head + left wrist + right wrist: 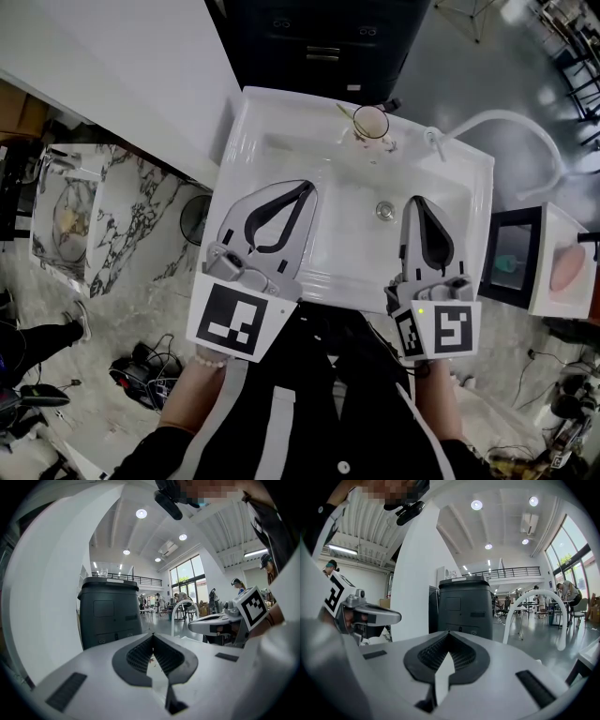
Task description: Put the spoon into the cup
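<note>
**Both grippers shut and empty, cup at the far side**

The left gripper (302, 191) and the right gripper (415, 201) are held over the near side of the white sink (246, 141). In the left gripper view, the left gripper (152, 637) is seen with its jaws pressed together at the tips, and nothing is held. The same is seen for the right gripper (449, 633) in the right gripper view: jaws together, nothing between them.

The cup (370, 122) is stood on the far rim of the sink, well apart from both grippers. A thin pale stick, likely the spoon (344, 112), is seen at the cup's left edge. It is too small for it to be told whether it is in the cup or just beside it.

If the spoon is not in yet, one gripper should be opened first and then moved across the sink to the far side. The spoon is best taken by its thin handle, lifted, and let down slowly so the cup is not knocked over. The right gripper is judged to be the nearer one.

The sink bowl looks bare apart from its drain (384, 210). What else is in the cup cannot be made out. A white tap (502, 115) is curved over the right side.
</note>
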